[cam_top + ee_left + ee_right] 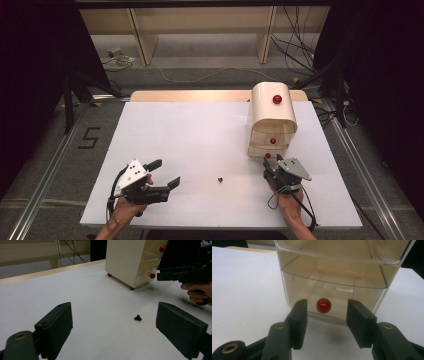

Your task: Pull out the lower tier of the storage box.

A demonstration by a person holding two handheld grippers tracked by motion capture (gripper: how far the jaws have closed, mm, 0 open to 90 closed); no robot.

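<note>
Black jaws of the right gripper (326,323) stand parted at lower centre, flanking the round red knob (323,305) of the clear plastic bottom drawer (332,293), seemingly lined up to pinch it. At lower left of the high view, the left gripper (166,173) waits released, grasping nothing.

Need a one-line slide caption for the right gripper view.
Right gripper, jaws open, lined up on the red knob of the bottom drawer.
</note>
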